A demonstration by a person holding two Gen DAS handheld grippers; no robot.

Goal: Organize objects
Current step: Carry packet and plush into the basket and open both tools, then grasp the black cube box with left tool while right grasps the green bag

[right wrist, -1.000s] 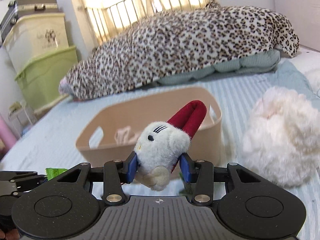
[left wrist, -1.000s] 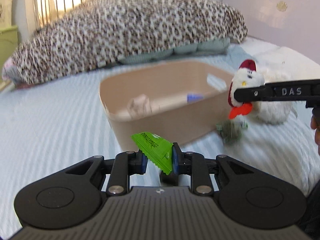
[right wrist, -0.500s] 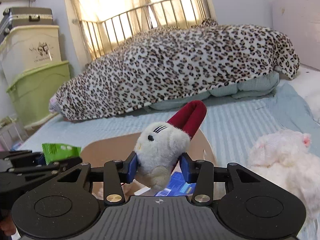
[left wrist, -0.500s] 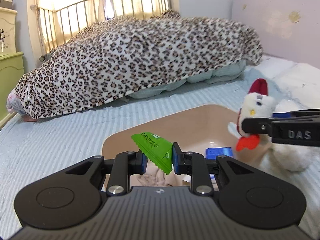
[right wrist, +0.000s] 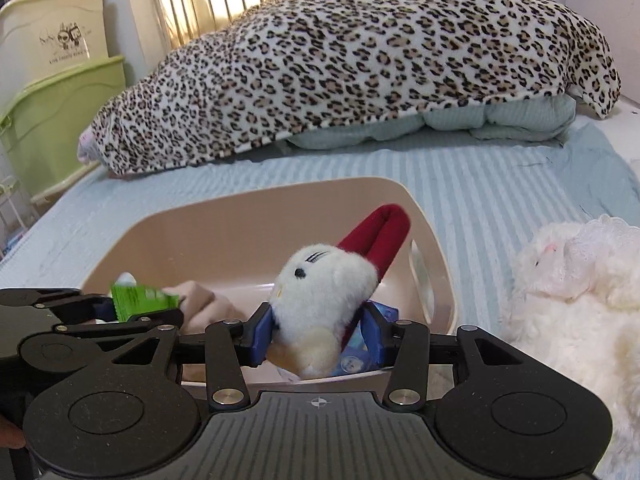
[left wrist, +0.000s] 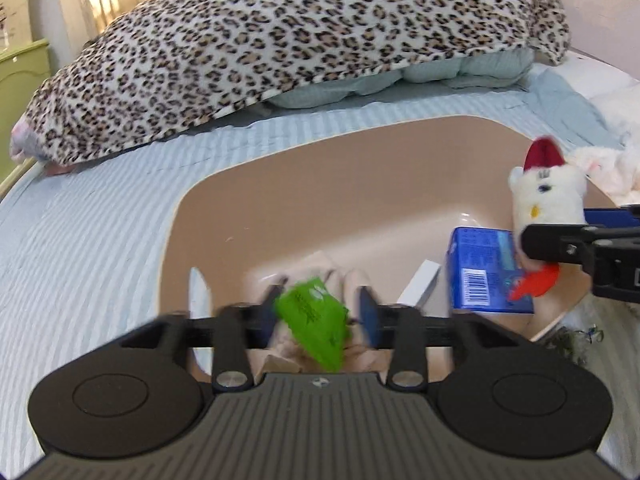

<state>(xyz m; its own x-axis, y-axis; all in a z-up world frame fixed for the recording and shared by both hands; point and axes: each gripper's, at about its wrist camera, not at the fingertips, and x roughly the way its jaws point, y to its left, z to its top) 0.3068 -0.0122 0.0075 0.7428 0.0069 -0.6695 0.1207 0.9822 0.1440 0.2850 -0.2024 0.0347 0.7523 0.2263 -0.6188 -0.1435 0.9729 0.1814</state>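
Note:
A beige plastic bin [left wrist: 280, 184] sits on the striped bed. My left gripper [left wrist: 316, 314] hangs over the bin with its fingers spread apart, and the green packet [left wrist: 314, 318] sits blurred between them, no longer pinched. The packet also shows in the right wrist view [right wrist: 140, 300]. My right gripper [right wrist: 316, 330] is shut on a white plush chicken with a red comb [right wrist: 332, 284] above the bin's right end; the chicken also shows in the left wrist view [left wrist: 546, 196]. A blue box [left wrist: 480, 268] and a beige cloth [right wrist: 204, 300] lie in the bin [right wrist: 240, 216].
A leopard-print blanket [right wrist: 380, 60] lies across the bed behind the bin. A fluffy white plush [right wrist: 572, 300] lies right of the bin. Green and cream storage boxes [right wrist: 52, 112] stand at the left beside the bed. A dark green tangle [left wrist: 576, 336] lies by the bin's right corner.
Both grippers have moved forward and down over the bin. My left gripper's fingers have spread apart and the green packet has come loose. The right gripper still holds the chicken.

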